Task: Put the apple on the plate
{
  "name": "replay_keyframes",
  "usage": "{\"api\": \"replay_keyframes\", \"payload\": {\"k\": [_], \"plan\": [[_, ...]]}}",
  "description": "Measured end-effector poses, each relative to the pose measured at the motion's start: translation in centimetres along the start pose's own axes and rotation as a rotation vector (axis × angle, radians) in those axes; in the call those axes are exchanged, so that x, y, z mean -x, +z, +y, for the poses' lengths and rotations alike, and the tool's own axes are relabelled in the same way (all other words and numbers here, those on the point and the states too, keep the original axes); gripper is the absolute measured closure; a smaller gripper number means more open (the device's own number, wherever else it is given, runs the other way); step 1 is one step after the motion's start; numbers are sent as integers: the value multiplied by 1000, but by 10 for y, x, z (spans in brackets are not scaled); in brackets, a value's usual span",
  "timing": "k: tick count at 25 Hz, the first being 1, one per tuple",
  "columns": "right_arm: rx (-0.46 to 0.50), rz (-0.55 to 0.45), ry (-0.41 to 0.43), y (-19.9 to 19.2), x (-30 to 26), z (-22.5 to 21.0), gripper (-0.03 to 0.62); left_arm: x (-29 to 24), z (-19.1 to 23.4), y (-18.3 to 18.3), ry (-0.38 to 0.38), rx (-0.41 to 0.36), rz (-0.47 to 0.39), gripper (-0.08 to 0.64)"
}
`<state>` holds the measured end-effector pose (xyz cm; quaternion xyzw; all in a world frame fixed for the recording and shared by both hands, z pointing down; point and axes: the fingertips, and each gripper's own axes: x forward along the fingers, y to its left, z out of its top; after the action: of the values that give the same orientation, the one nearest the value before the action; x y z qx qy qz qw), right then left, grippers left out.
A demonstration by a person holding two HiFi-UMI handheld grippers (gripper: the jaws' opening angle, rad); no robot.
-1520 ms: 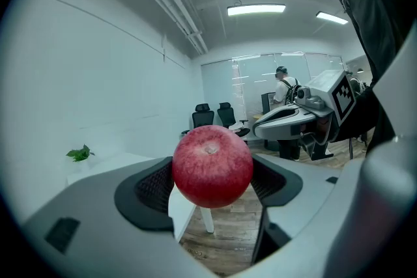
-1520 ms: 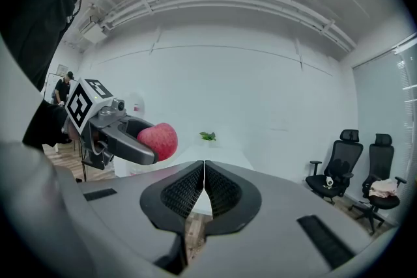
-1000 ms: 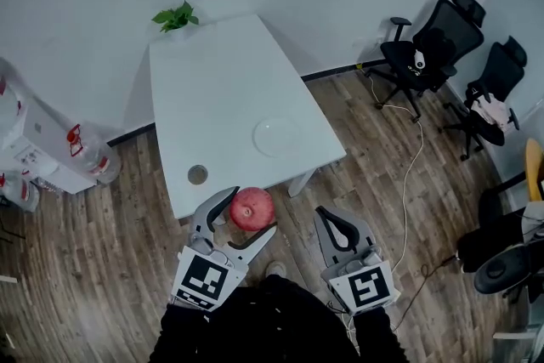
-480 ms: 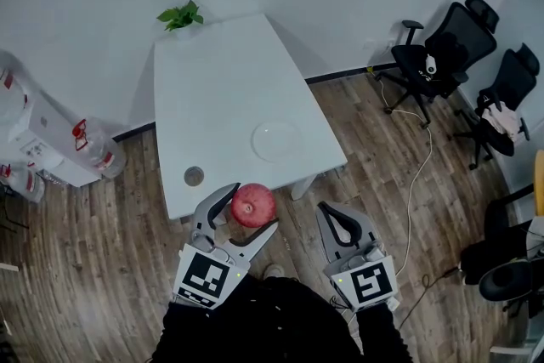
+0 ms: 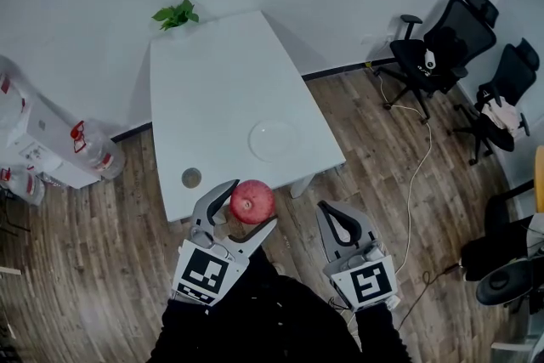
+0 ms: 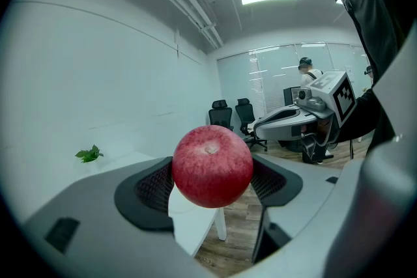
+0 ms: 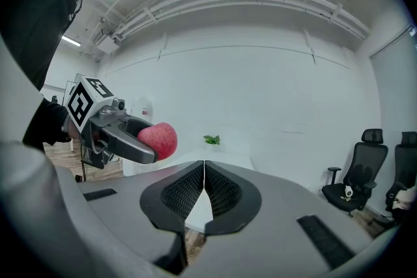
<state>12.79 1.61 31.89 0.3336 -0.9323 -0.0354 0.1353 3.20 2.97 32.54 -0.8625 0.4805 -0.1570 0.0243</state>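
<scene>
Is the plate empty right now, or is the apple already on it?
Empty. The plate lies bare on the table; the apple is apart from it, clamped in the left gripper.

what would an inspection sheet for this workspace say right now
surface: white rectangular table, mostly bare
job's things: red apple in the air by the table's near edge; clear round plate empty on the table
clutter: small round grey disc on the table; green leafy plant at its far end
grippers: left claw shut on the apple; right claw shut, empty
cables: white cable across wooden floor
surroundings: black office chairs; water bottles
</scene>
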Motion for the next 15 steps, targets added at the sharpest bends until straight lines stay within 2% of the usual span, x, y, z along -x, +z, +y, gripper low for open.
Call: {"api": "replay_keyframes", "payload": {"k": [9, 15], "plan": [[11, 13, -66, 10, -29, -37, 551, -41, 32, 3, -34, 16, -4, 193], [4, 24, -112, 15, -61, -64, 551, -75, 61, -1, -72, -17, -10, 193]]}}
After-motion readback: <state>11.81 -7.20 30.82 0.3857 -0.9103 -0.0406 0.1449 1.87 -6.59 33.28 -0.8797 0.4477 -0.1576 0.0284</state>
